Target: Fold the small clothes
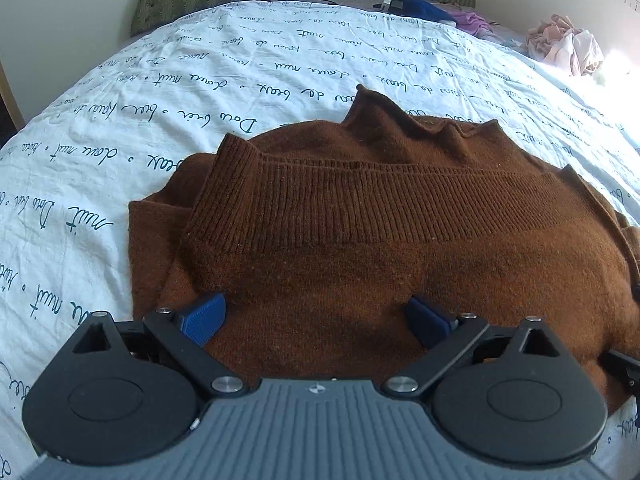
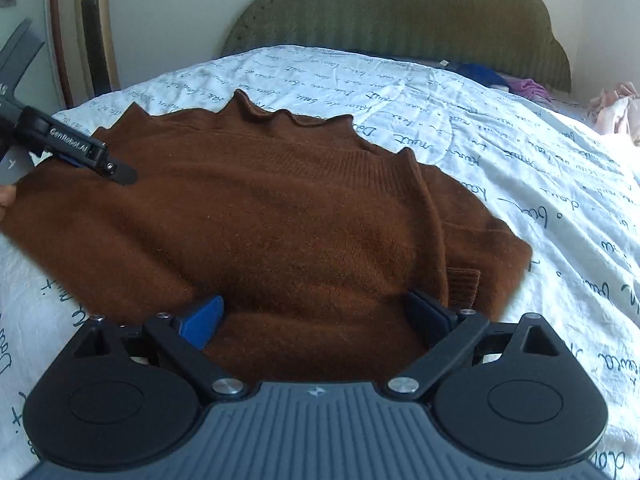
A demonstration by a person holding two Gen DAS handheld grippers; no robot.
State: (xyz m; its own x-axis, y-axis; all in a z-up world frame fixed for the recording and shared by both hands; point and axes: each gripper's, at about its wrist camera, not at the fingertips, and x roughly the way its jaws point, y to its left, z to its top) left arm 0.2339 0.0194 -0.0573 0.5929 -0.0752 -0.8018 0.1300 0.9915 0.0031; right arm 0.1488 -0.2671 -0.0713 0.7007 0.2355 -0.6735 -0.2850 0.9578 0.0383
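Brown sweater [image 1: 360, 240] lies half folded on the bed [image 1: 120, 128], both tools open above its near edge.

The left tool [image 1: 316, 322] and right tool [image 2: 316, 320] have their jaws spread wide and hold nothing. The knit looks soft, light and floppy, so I think it is best to pinch it at the near corners or the ribbed hem [image 1: 360, 204]. Its long axis runs left to right, and the wavy edge points toward the headboard [image 2: 400, 20].

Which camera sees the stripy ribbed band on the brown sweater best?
The left wrist view: the ribbed band runs wide and sharp across the brown sweater. In the right wrist view it looks smaller and fainter.
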